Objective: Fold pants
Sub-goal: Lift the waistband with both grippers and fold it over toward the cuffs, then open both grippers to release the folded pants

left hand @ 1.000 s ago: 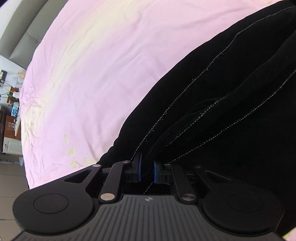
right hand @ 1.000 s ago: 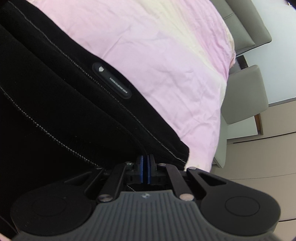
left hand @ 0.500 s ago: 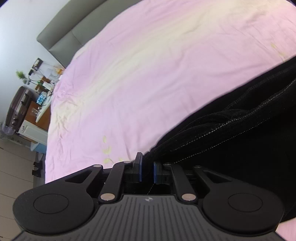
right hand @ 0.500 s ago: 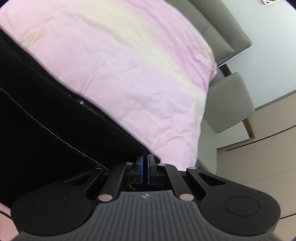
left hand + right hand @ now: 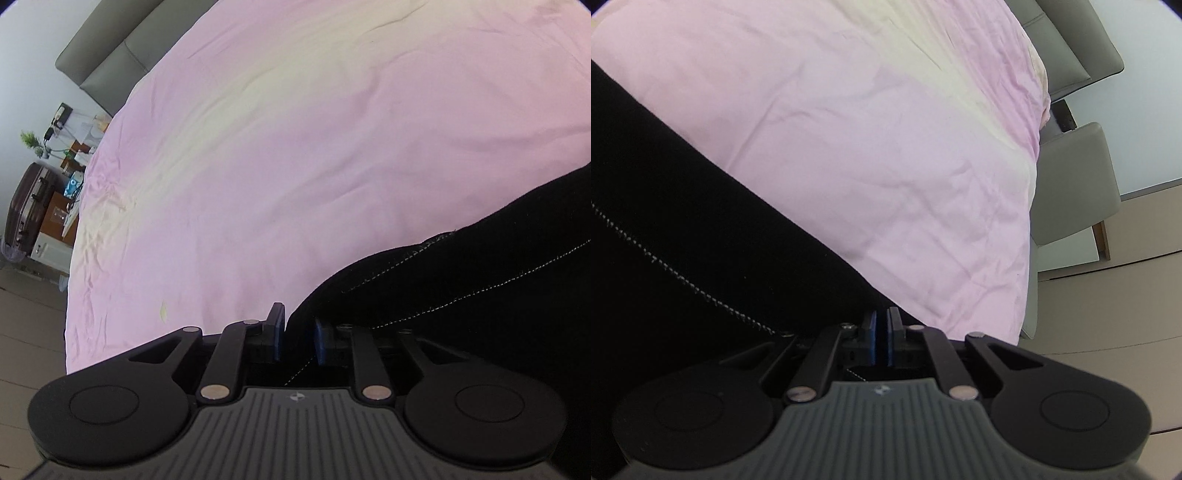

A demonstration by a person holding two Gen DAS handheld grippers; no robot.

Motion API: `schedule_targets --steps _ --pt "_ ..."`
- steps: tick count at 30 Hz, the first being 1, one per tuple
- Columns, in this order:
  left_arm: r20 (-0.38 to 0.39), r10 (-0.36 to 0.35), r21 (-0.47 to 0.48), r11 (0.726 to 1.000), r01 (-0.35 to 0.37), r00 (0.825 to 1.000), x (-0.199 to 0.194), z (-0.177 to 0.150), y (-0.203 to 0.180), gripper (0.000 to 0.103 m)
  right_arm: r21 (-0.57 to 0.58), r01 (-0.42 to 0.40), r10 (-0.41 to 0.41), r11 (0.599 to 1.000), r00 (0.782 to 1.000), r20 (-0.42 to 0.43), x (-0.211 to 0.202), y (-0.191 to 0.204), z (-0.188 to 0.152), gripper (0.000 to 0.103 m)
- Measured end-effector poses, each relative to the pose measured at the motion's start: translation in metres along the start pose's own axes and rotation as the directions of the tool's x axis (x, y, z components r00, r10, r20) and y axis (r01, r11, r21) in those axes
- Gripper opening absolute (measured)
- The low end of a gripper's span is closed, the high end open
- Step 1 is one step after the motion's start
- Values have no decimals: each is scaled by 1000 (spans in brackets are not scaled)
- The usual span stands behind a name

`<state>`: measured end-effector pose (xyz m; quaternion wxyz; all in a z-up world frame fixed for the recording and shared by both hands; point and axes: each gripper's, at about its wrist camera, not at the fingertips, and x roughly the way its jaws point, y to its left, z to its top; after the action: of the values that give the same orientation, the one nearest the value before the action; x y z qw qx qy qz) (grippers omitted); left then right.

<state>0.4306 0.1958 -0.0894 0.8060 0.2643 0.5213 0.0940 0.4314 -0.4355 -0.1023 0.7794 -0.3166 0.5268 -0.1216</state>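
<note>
The black pants [image 5: 461, 295] with white stitching lie on the pink bed sheet [image 5: 295, 147] and fill the lower right of the left wrist view. My left gripper [image 5: 299, 332] sits at their edge. Its jaws are opening, and a fold of the black cloth still lies loosely between the blue pads. In the right wrist view the pants [image 5: 683, 221] cover the left side over the sheet [image 5: 886, 129]. My right gripper [image 5: 881, 332] is shut on the edge of the pants, pads nearly together.
A grey padded headboard [image 5: 107, 59] runs along the far end of the bed. A brown suitcase [image 5: 26, 206] and a cluttered bedside stand [image 5: 62, 210] are at the left. A grey chair [image 5: 1075, 184] stands by the bed's right edge, above the floor [image 5: 1126, 295].
Both grippers have moved with the pants, so more pink sheet and less black cloth shows in each view. The left jaws now stand slightly wider. The right jaws stay shut.
</note>
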Motion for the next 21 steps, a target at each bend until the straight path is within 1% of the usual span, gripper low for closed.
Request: schedule_targets --steps 1,2,3,4,5,7,9,11,14,17,21 --pt "6 9 14 1000 -9 1000 0 0 0 40 6 -2 2 1000 1000 0 2 0 1 3" --pt "17 28 13 1000 -28 999 -2 -2 3 65 13 -1 0 1000 1000 3 2 -3 1 10" --pt "32 38 -9 999 -38 999 -5 -2 8 80 19 10 -11 1000 1000 10 0 -5 1 17" --pt "44 25 -41 999 -23 999 -8 -2 18 81 35 32 -32 999 999 18 -4 -9 -1 39" --pt "48 0 -90 996 4 999 -15 -2 27 81 60 40 -42 997 999 31 -10 -15 -3 56" --pt "52 -24 -192 981 33 998 -30 -9 47 81 135 1 -8 991 998 54 -24 -32 -12 63" --pt "59 -52 -249 966 65 997 -46 -21 65 81 214 -22 9 977 998 62 -37 -50 -26 63" --pt "48 -75 -295 952 86 996 -63 -37 78 81 297 -49 33 954 998 57 -49 -64 -45 63" --pt "27 -113 -346 931 115 993 -84 -65 86 81 426 -115 102 897 993 53 -64 -83 -79 63" --pt "18 -117 -352 929 116 993 -101 -92 75 81 555 -169 163 815 985 61 -76 -97 -120 65" --pt "-8 -128 -398 910 115 992 -98 -121 62 80 714 -226 244 663 967 80 -76 -108 -171 65"
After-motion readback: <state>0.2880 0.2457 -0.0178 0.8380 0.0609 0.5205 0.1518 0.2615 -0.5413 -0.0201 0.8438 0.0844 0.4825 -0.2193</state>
